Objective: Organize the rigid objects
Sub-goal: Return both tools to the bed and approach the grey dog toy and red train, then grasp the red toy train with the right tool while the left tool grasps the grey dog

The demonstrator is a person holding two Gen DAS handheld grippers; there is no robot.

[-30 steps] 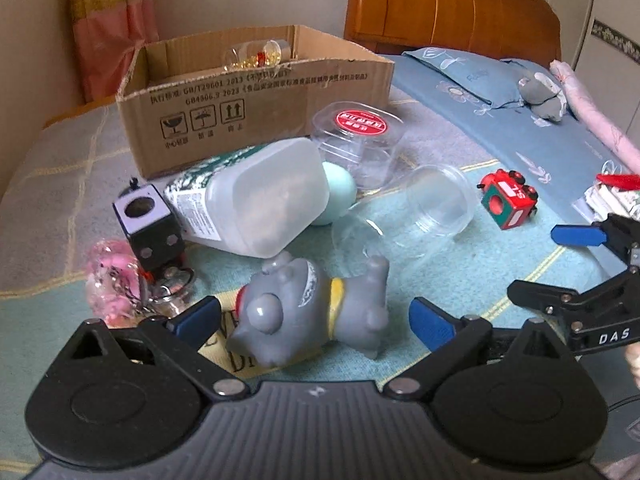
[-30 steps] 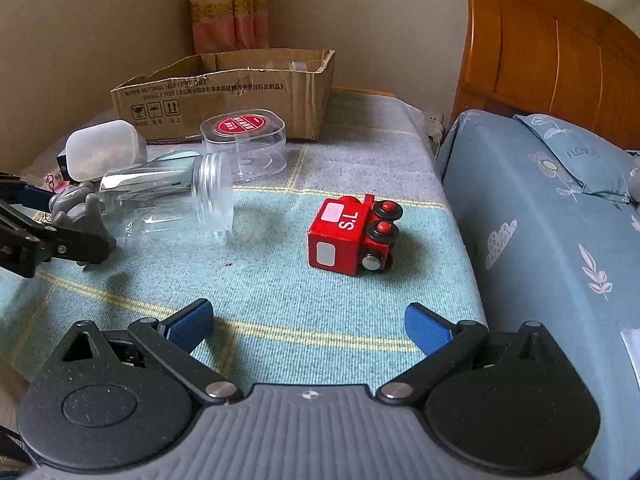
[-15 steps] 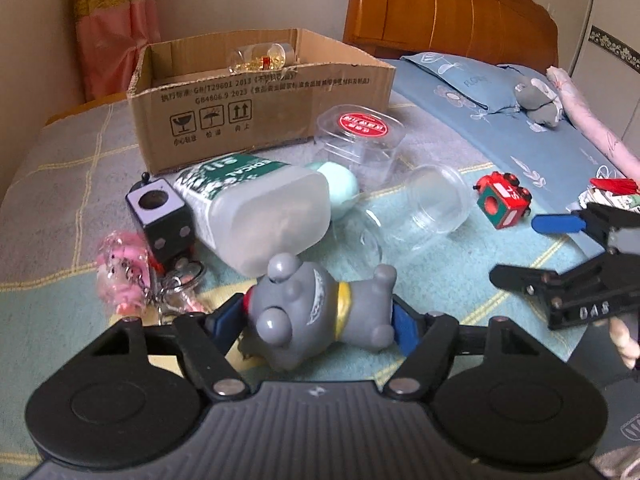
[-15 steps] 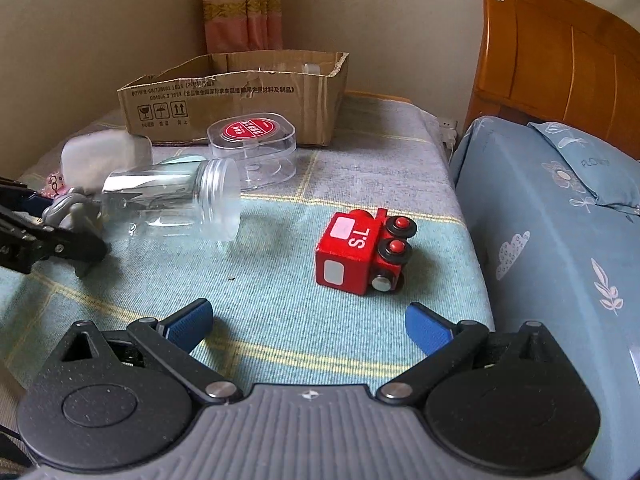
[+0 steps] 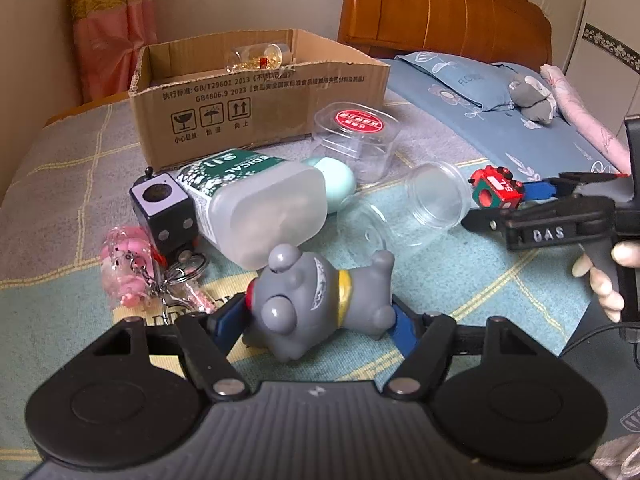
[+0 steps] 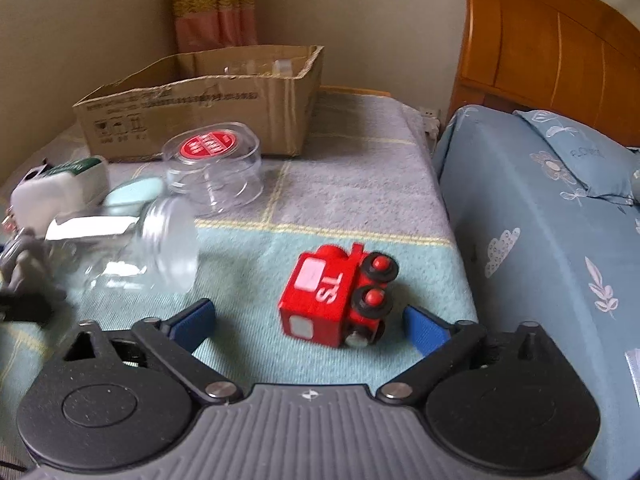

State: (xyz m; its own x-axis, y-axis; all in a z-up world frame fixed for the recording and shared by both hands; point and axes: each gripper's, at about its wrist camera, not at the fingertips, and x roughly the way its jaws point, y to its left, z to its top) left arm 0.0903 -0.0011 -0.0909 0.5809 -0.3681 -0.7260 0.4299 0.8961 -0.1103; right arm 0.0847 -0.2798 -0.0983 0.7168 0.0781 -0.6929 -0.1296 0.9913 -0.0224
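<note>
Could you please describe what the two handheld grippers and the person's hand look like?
Both the left gripper and the right gripper have black linkage arms, round black housings, a ribbed grey base and blue finger pads. The right one has white "DAS" lettering on its side and a thin black cable. The hand is bare.

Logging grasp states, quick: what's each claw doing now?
Left claw: closed on the grey dog figurine.
Right claw: open, flanking the red toy train.

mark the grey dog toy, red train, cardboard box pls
grey dog toy (image 5: 316,300): left wrist view, on its body by the yellow collar.
red train (image 6: 324,292): right wrist view, on its lettered side.
cardboard box (image 5: 260,108): left wrist view, on its printed front wall.
</note>
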